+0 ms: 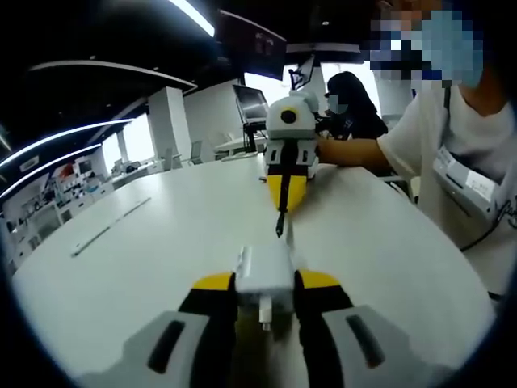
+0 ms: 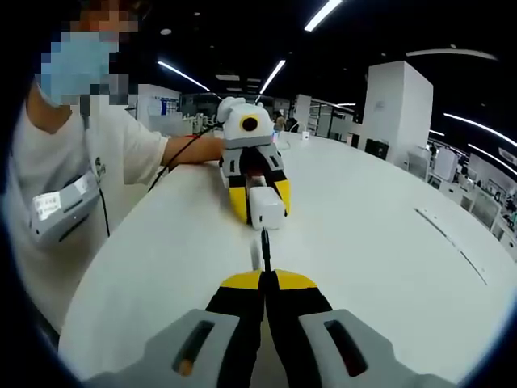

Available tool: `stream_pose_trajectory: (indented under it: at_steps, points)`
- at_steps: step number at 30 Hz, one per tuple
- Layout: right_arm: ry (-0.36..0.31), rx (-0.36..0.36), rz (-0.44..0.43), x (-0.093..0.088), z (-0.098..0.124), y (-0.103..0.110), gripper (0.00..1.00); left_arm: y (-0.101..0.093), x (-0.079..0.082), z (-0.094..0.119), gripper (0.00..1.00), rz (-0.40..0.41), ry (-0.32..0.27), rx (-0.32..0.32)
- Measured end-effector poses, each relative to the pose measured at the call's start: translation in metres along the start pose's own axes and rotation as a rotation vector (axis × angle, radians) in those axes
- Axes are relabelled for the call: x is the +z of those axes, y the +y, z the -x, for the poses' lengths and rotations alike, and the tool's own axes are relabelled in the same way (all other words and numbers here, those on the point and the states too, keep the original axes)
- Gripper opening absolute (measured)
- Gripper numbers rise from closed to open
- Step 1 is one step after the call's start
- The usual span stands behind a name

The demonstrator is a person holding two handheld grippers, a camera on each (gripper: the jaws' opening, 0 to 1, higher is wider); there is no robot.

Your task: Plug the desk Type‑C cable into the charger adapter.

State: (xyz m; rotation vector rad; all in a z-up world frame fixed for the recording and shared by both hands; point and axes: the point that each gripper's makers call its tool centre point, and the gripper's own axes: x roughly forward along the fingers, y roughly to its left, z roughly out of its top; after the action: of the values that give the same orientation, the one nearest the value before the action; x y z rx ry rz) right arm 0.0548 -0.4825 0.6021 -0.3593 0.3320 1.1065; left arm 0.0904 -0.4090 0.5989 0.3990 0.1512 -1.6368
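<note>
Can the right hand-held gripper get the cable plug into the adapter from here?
Probably yes: the right hand-held gripper holds the plug pointed at the adapter in the left hand-held gripper, with bare table between.

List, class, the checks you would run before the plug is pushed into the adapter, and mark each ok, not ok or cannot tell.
1. Left gripper clamps the charger adapter: ok.
2. Right gripper clamps the Type-C cable near its plug: ok.
3. Plug tip faces the adapter: ok.
4. Plug seated in the port: not ok, a gap shows.
5. Port lined up exactly with the plug: cannot tell.
6. White table bare between them: ok.
</note>
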Motion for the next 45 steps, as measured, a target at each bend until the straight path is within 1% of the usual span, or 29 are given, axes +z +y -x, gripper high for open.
stream_pose_trajectory:
  at_steps: [4,10,45]
  points:
    - [-0.007,0.003,0.002,0.002,0.000,0.000,0.03,-0.004,0.001,-0.002,0.28,0.005,-0.010,-0.016]
    - [-0.001,0.012,0.006,0.000,-0.002,0.003,0.03,-0.008,0.002,-0.004,0.28,0.021,-0.026,-0.032]
    - [0.007,0.032,0.024,0.001,-0.008,0.010,0.03,-0.014,0.002,-0.009,0.27,0.020,-0.026,-0.059]
